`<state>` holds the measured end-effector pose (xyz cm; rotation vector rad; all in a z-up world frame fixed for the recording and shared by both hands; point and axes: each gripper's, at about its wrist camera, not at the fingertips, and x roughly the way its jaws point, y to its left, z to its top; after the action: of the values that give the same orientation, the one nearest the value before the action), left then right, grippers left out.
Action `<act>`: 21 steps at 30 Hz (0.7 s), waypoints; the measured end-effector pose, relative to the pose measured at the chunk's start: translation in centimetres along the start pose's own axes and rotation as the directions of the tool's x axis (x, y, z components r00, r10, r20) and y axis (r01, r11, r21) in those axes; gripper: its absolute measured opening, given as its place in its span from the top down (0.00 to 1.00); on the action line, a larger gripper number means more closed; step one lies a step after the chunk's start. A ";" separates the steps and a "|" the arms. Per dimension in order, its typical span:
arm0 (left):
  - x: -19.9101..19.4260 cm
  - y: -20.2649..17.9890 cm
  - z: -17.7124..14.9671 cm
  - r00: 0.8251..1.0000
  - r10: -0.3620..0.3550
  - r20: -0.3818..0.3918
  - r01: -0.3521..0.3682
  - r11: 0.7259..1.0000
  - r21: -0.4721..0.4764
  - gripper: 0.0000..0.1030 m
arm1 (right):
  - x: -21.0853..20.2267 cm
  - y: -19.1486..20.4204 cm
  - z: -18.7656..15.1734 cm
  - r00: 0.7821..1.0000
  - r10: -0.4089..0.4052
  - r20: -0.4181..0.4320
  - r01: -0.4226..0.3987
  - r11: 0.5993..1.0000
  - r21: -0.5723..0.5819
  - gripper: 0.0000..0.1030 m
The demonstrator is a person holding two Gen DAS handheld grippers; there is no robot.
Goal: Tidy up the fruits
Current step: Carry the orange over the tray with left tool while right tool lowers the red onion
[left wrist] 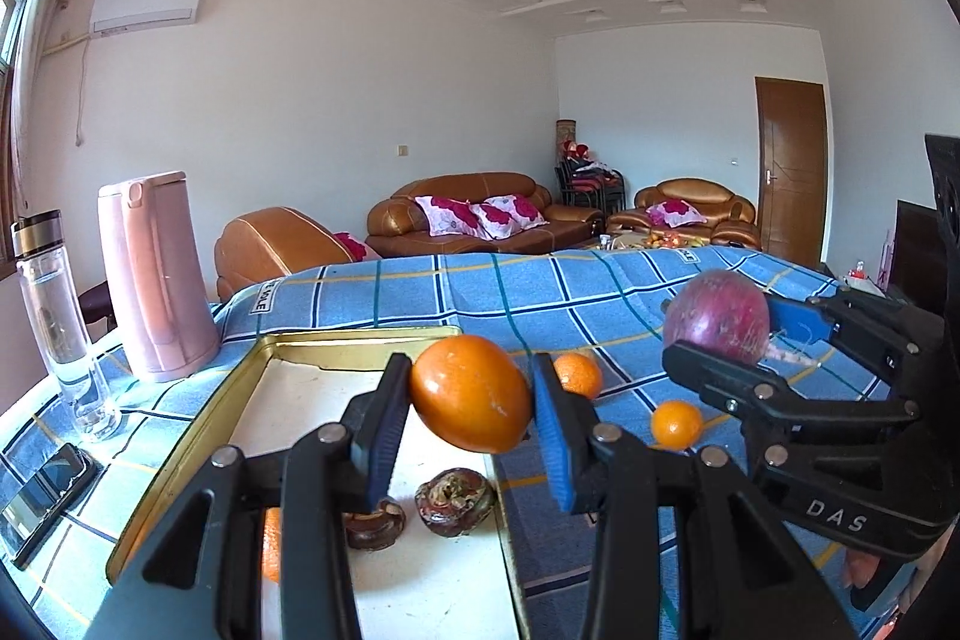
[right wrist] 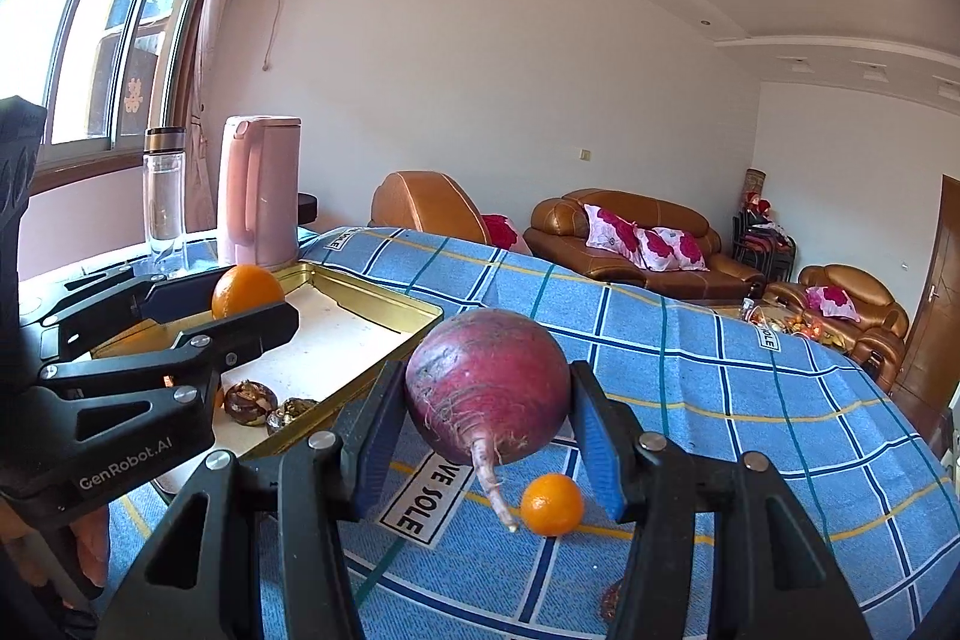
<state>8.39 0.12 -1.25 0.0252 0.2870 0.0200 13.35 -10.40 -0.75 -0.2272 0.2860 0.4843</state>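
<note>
My left gripper (left wrist: 471, 403) is shut on a large orange (left wrist: 471, 391) and holds it above the right edge of a gold-rimmed tray (left wrist: 252, 370). My right gripper (right wrist: 487, 406) is shut on a purple-red radish (right wrist: 487, 394) with its root pointing down, held above the blue checked cloth. The radish (left wrist: 717, 316) and right gripper (left wrist: 720, 334) show at the right of the left wrist view. Two dark brown water chestnuts (left wrist: 456, 501) and part of an orange fruit (left wrist: 271, 544) lie in the tray. Two small oranges (left wrist: 676, 424) (left wrist: 577, 373) lie on the cloth.
A pink kettle (left wrist: 153, 274) and a clear bottle (left wrist: 57, 322) stand left of the tray. A phone (left wrist: 45, 490) lies at the table's left edge. The blue cloth (right wrist: 750, 400) stretches right. Sofas stand beyond the table.
</note>
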 end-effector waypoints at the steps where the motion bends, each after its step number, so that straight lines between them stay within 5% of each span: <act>1: 0.0 0.2 0.0 1.000 0.005 -0.001 -0.005 1.000 -0.003 0.60 | 0.1 0.3 0.1 1.000 0.004 -0.001 -0.004 1.000 -0.004 0.46; 21: -0.4 3.9 -0.5 0.997 0.069 -0.024 -0.070 0.997 -0.041 0.60 | 1.5 4.3 0.9 0.997 0.076 -0.010 -0.076 0.996 -0.052 0.46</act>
<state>7.79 4.06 -1.55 -0.0069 0.3077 0.0952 12.75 -5.84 -1.07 -0.2699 0.2912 0.5664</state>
